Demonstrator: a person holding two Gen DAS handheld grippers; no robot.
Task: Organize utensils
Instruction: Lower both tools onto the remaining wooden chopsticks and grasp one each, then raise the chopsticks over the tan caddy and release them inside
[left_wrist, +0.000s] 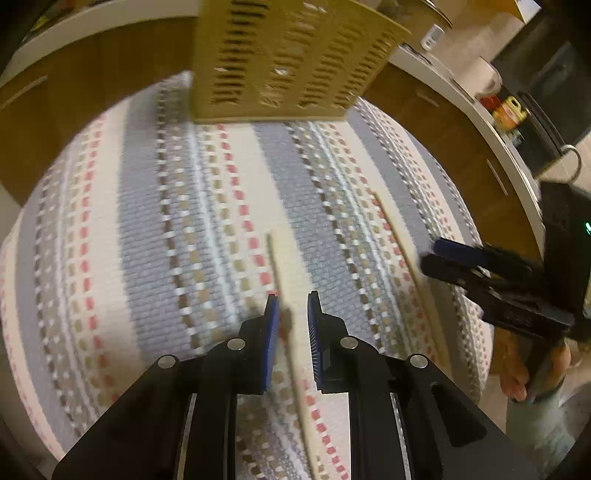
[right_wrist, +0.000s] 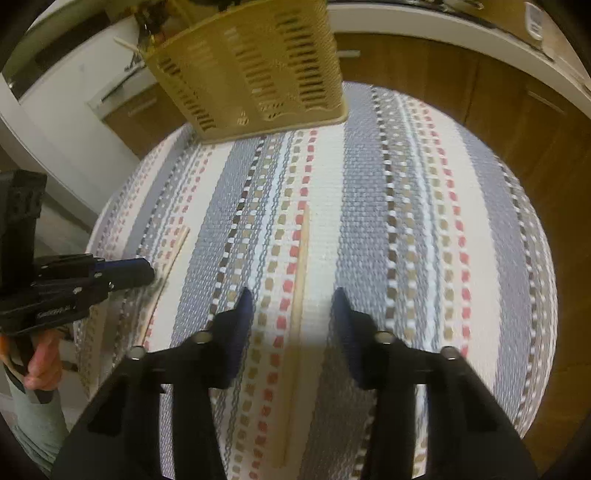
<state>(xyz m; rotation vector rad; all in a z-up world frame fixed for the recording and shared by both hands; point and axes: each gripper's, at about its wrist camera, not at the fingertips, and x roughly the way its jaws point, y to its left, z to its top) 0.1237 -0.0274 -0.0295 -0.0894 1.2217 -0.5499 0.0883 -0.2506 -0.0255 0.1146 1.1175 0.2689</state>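
Two pale wooden chopsticks lie on a striped woven cloth. In the left wrist view one chopstick (left_wrist: 291, 332) runs between the fingers of my left gripper (left_wrist: 292, 306), which is open around it. The second chopstick (left_wrist: 406, 258) lies to the right, by my right gripper (left_wrist: 432, 254). In the right wrist view my right gripper (right_wrist: 293, 301) is open astride that chopstick (right_wrist: 301, 266). The left gripper (right_wrist: 147, 271) shows at the left by the other chopstick (right_wrist: 168, 266). A tan slotted utensil holder (left_wrist: 284, 62) (right_wrist: 255, 70) stands at the far edge of the cloth.
The striped cloth (left_wrist: 155, 221) covers a round table. Wooden cabinets with a white counter (left_wrist: 461, 96) curve behind it. Jars and a dark appliance (left_wrist: 546, 122) stand on the counter at the right. A hand (right_wrist: 40, 365) holds the left gripper.
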